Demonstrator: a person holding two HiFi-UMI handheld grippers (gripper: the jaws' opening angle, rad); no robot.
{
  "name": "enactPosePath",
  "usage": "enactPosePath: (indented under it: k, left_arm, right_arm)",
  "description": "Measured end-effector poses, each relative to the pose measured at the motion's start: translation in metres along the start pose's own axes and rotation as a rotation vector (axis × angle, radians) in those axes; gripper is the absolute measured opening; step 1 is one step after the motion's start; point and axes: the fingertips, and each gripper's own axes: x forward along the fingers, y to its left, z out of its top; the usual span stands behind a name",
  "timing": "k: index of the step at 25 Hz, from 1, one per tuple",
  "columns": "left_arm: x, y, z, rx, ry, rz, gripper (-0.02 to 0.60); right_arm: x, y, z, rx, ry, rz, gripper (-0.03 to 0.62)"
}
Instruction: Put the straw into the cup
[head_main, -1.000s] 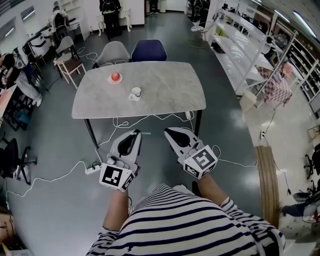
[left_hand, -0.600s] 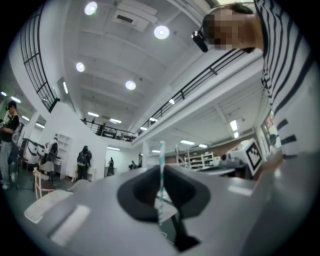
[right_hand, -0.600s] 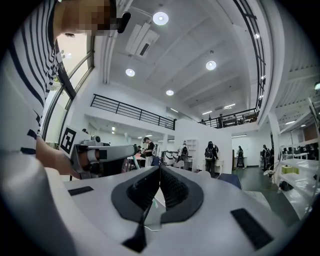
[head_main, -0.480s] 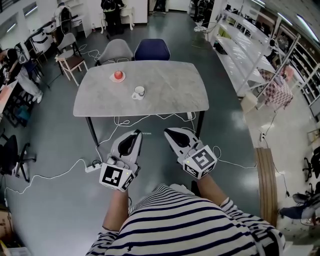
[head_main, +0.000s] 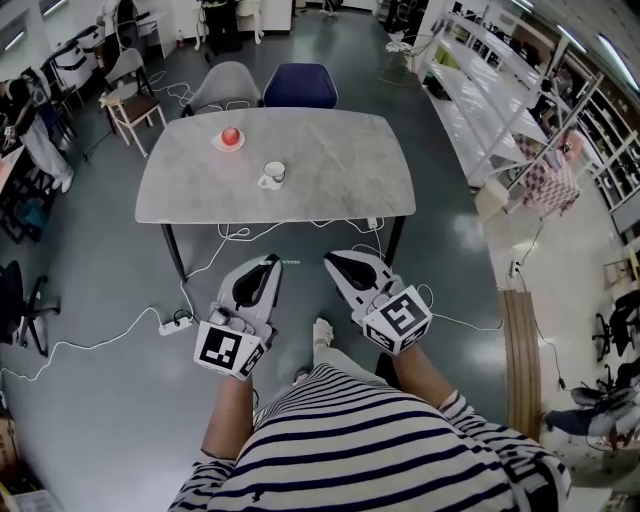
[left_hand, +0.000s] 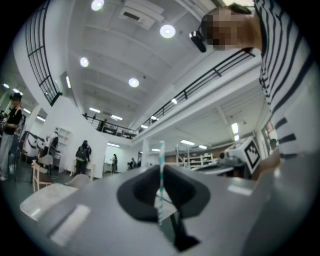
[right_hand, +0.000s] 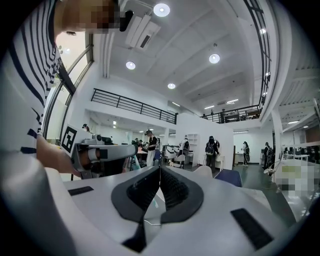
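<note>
A white cup stands on the grey marble table, far ahead of both grippers. My left gripper is held low in front of me, shut on a thin white-and-green striped straw that pokes out sideways to the right. In the left gripper view the straw stands upright, pinched between the dark pads. My right gripper is beside the left one, shut with nothing between its pads. Both are short of the table's near edge.
A small plate with a red object sits on the table behind the cup. Two chairs stand at the far side. Cables and a power strip lie on the floor under and before the table. Shelving runs along the right.
The table has drifted slightly left and down in the head view as I step toward it, and a shoe now shows below the grippers. Both grippers keep their pose and grip.
</note>
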Motion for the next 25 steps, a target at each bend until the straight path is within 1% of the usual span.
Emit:
enactPosePath:
  k: [6, 11, 20, 25]
  left_arm:
    - [0.028, 0.013, -0.013, 0.009, 0.030, -0.004, 0.021]
    - [0.051, 0.051, -0.025, 0.014, 0.045, 0.011, 0.021]
    - [0.127, 0.122, -0.038, 0.006, 0.067, 0.027, 0.021]
    - [0.173, 0.157, -0.036, 0.037, 0.073, 0.050, 0.021]
  right_arm:
    - [0.023, -0.028, -0.011, 0.003, 0.013, 0.026, 0.006]
    - [0.064, -0.059, -0.018, 0.013, 0.008, 0.050, 0.006]
    - [0.130, -0.143, -0.015, 0.043, 0.006, 0.046, 0.006]
    - [0.160, -0.193, -0.008, 0.043, -0.011, 0.058, 0.006]
